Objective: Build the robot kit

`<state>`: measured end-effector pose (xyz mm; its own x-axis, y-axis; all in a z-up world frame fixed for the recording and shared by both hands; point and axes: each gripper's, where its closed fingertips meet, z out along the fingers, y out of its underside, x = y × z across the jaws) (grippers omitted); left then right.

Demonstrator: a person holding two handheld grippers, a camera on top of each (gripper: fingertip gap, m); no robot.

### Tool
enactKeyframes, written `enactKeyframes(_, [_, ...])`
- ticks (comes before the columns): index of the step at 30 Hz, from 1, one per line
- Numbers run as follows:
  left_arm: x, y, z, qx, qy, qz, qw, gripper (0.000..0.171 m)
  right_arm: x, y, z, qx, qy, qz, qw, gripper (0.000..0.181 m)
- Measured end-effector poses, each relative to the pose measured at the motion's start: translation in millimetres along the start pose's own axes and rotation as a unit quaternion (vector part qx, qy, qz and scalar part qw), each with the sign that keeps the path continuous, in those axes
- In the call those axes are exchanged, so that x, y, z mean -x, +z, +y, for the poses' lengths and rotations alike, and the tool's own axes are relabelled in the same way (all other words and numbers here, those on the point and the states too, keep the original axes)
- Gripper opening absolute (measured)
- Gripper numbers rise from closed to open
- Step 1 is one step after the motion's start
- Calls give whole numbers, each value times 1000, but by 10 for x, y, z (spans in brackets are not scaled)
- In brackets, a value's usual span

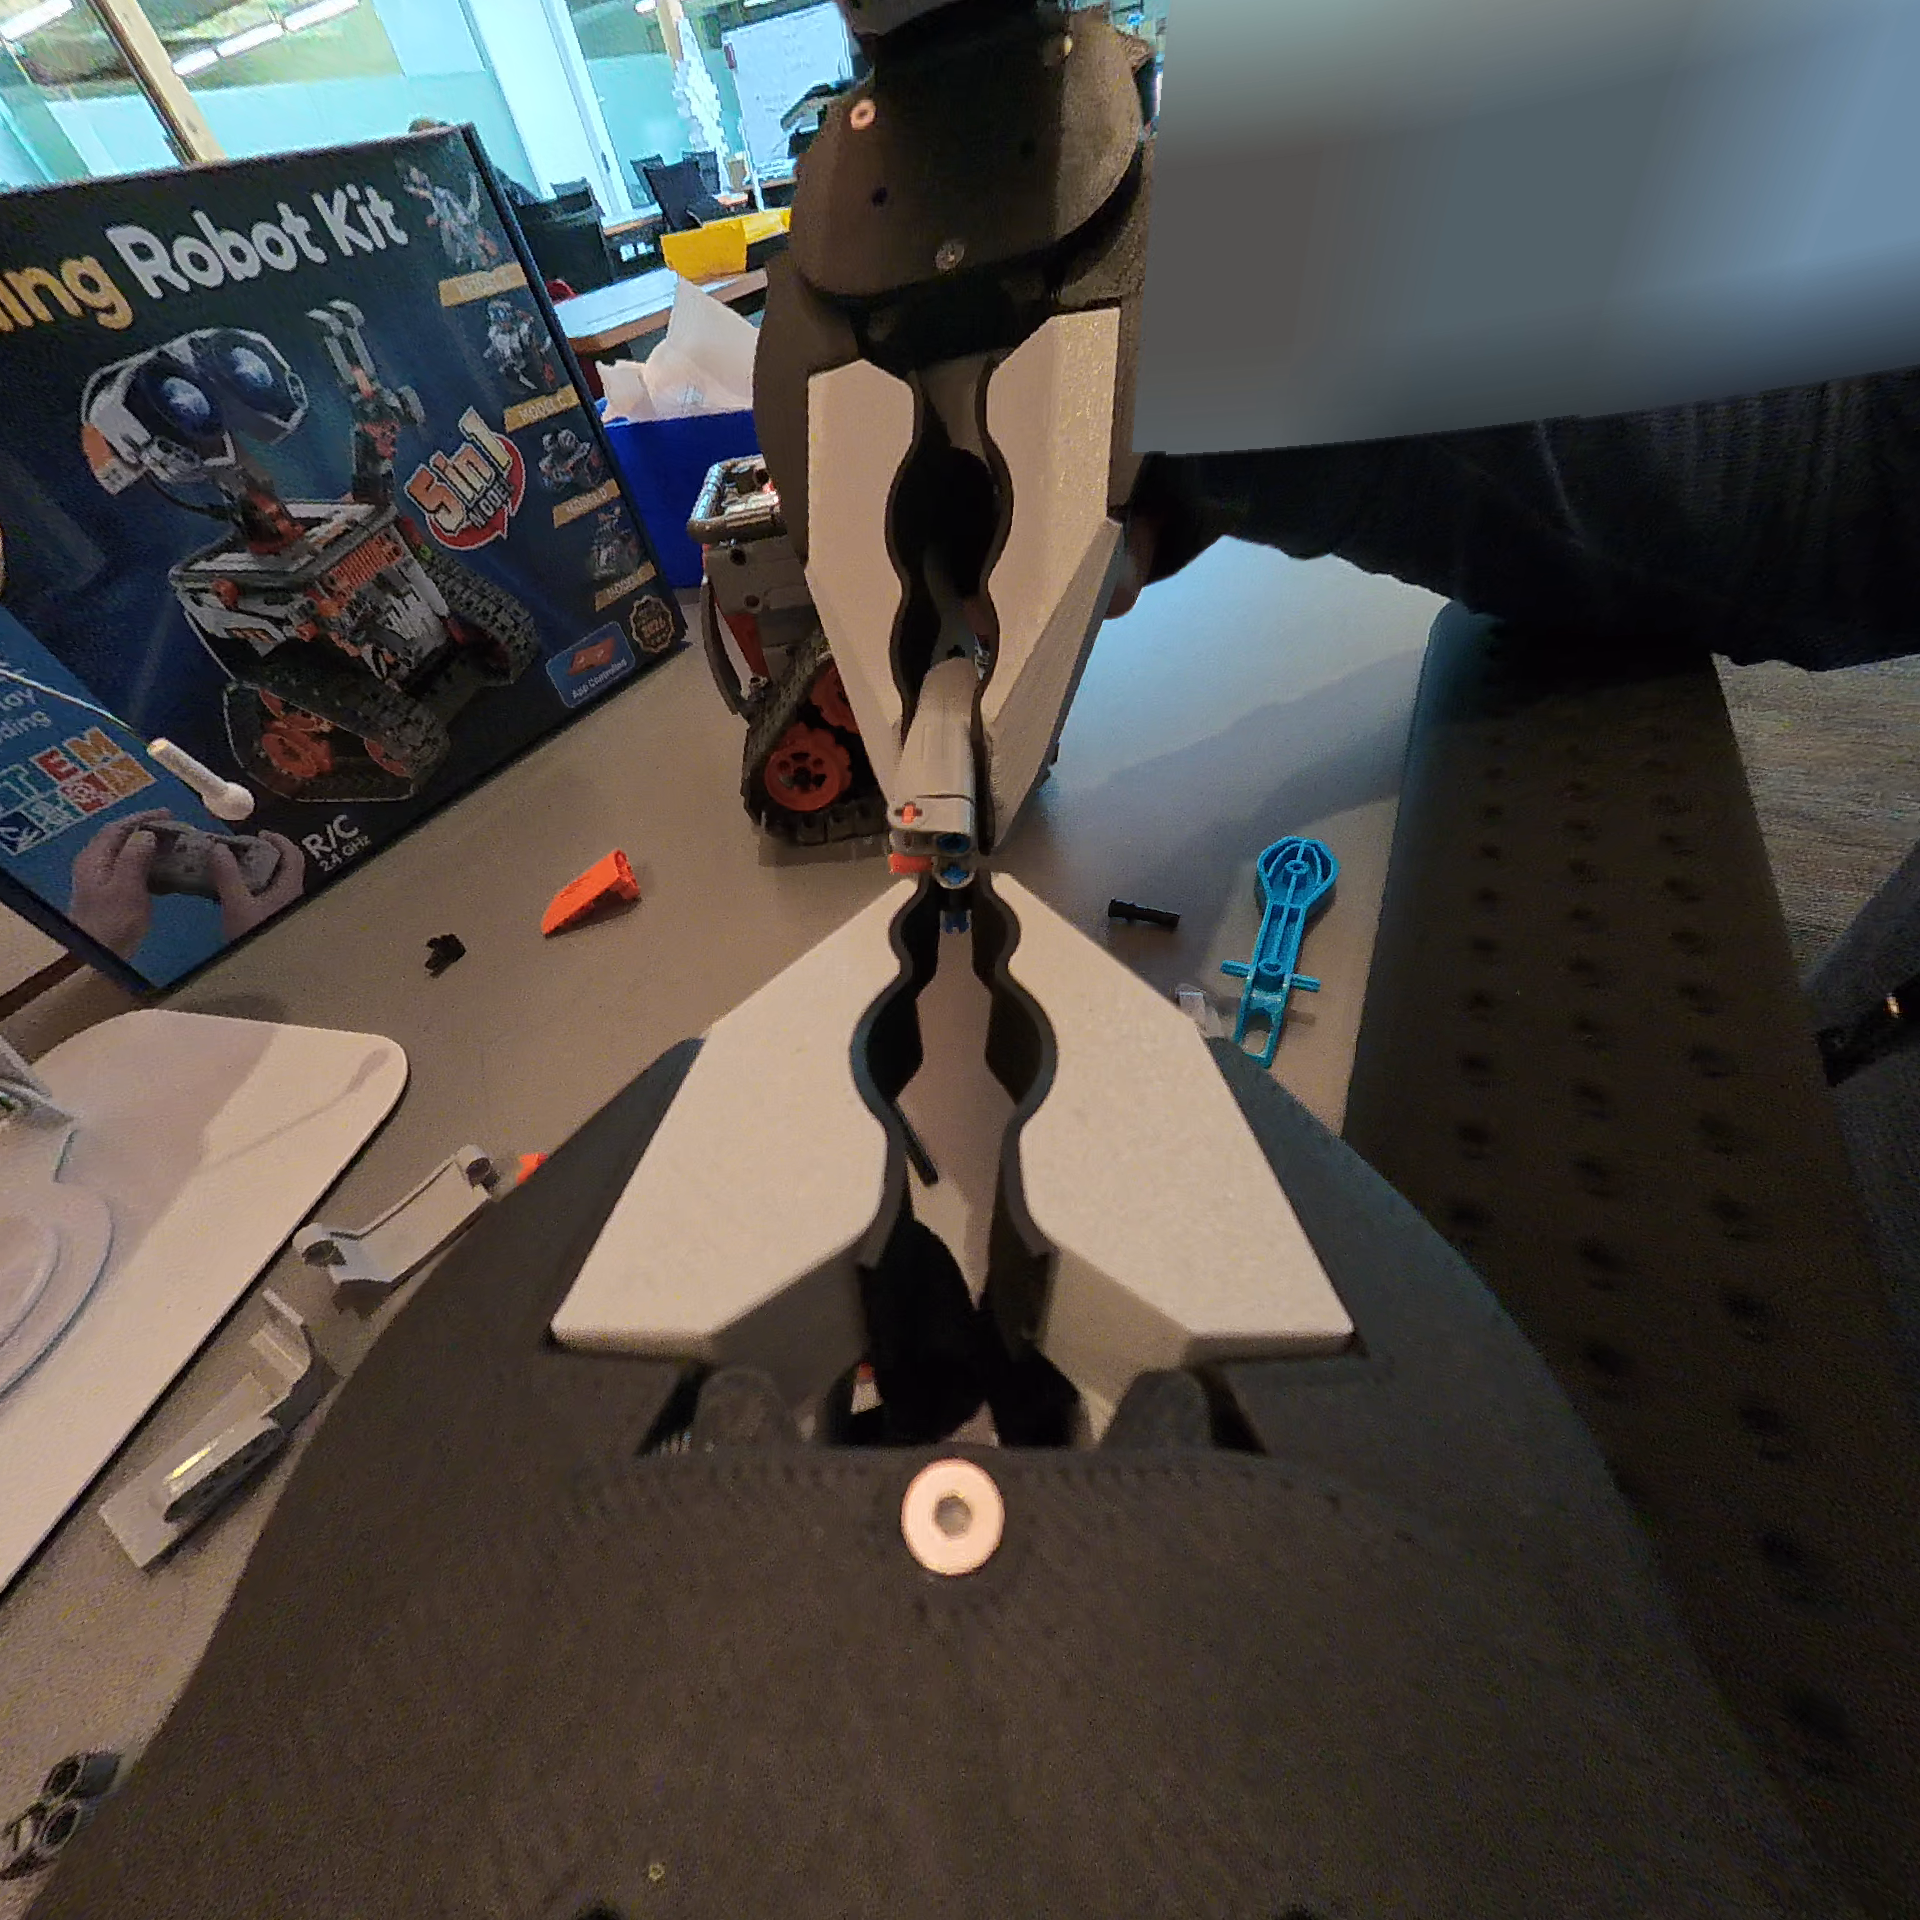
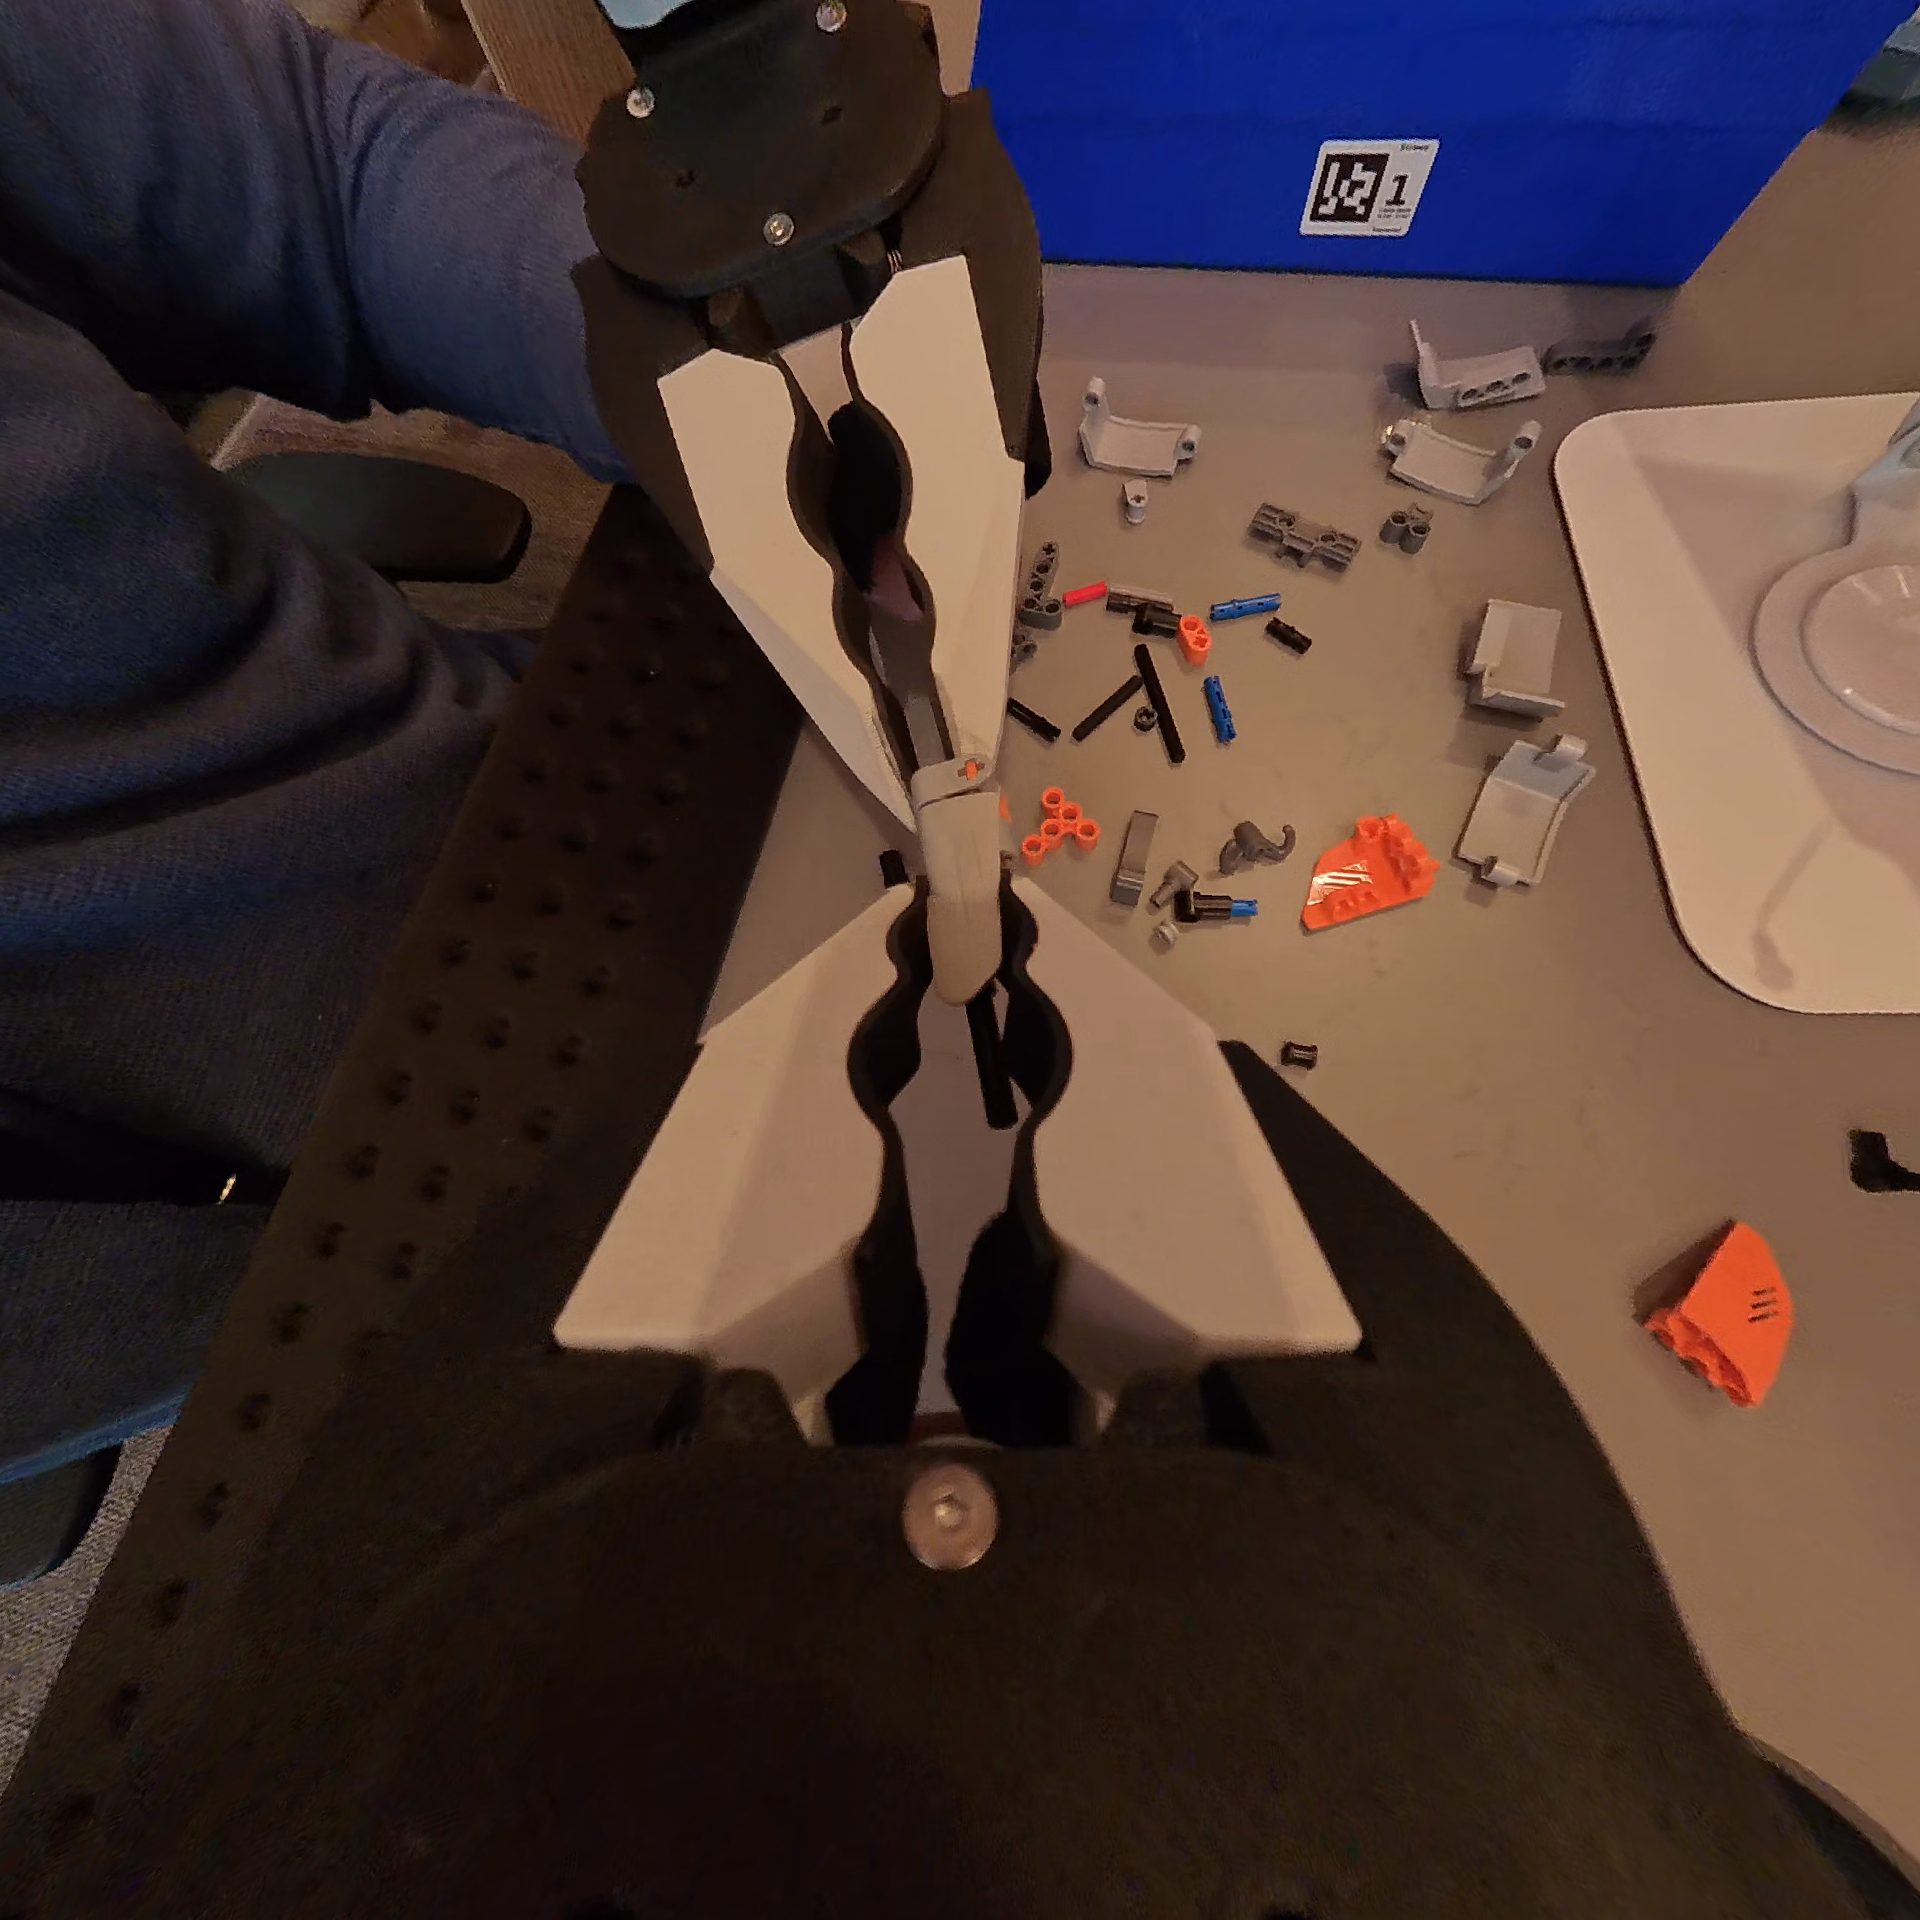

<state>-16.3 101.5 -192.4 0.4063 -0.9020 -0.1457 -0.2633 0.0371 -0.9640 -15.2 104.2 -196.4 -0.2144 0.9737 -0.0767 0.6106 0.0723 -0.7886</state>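
My two grippers meet tip to tip above the grey table (image 1: pixel 1195 727), both shut on one small jointed brick assembly. In the left wrist view, my left gripper (image 1: pixel 951 894) is shut on the end with a blue pin (image 1: pixel 951 902), and a thin black axle (image 1: pixel 916 1143) runs back between its fingers. The right gripper (image 1: pixel 982 821) comes in from the top, shut on the light grey piece (image 1: pixel 935 758). In the right wrist view, my right gripper (image 2: pixel 961 899) grips that light grey piece (image 2: pixel 961 894) with a black axle (image 2: pixel 992 1060) behind it. The left gripper (image 2: pixel 951 790) holds the other end.
A robot kit box (image 1: pixel 260 520), a tracked robot model (image 1: pixel 800 748), an orange wedge (image 1: pixel 592 878) and a blue tool (image 1: pixel 1283 935) are on the table. Several loose parts (image 2: pixel 1143 644), orange pieces (image 2: pixel 1371 868), a white tray (image 2: pixel 1714 831) and a blue bin (image 2: pixel 1195 125) lie around. The tips of both grippers are at nearly the same place. From either gripper's tips it is about 20 cm to the tracked robot model (image 1: pixel 800 748).
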Motion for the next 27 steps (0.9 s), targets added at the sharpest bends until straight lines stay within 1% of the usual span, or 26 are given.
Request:
enactKeyframes(4, [47, -6, -35, -8, -9, -10, 1000, 3, -36, -32, -40, -19, 8, 7, 1000, 8])
enactKeyframes(6, [95, -7, -17, -2, -1, -19, 1000, 5, -55, -35, -37, -25, 11, 12, 1000, 8])
enactKeyframes(8, [132, -50, -69, -14, 9, -37, 999, 22, -48, -47, -50, -33, 14, 11, 999, 9])
enactKeyframes(9, [119, -70, -96, -21, 20, -40, 999, 23, -49, -48, -54, -34, 10, 14, 999, 9])
enactKeyframes(10, [112, -76, -109, -25, 25, -41, 999, 22, -40, -46, -73, -38, 6, 13, 999, 9])
enactKeyframes(12, [88, -49, -78, -15, 32, -38, 999, 18, -16, -23, -70, -32, -1, 13, 999, 9])
enactKeyframes(14, [61, -42, -118, -25, 35, -33, 998, 14, 20, 11, -63, -27, -10, 10, 1000, 9])
enactKeyframes(18, [21, -35, -100, -18, 40, -23, 999, 13, 42, 34, -48, -19, -33, 20, 999, 8])
enactKeyframes(24, [-12, -28, -27, 1, 27, -1, 1000, 12, 41, 78, 9, 19, -84, 52, 995, 8])
enactKeyframes(27, [-16, -19, -18, 3, 23, 0, 1000, 12, 35, 85, 20, 26, -88, 58, 994, 7])
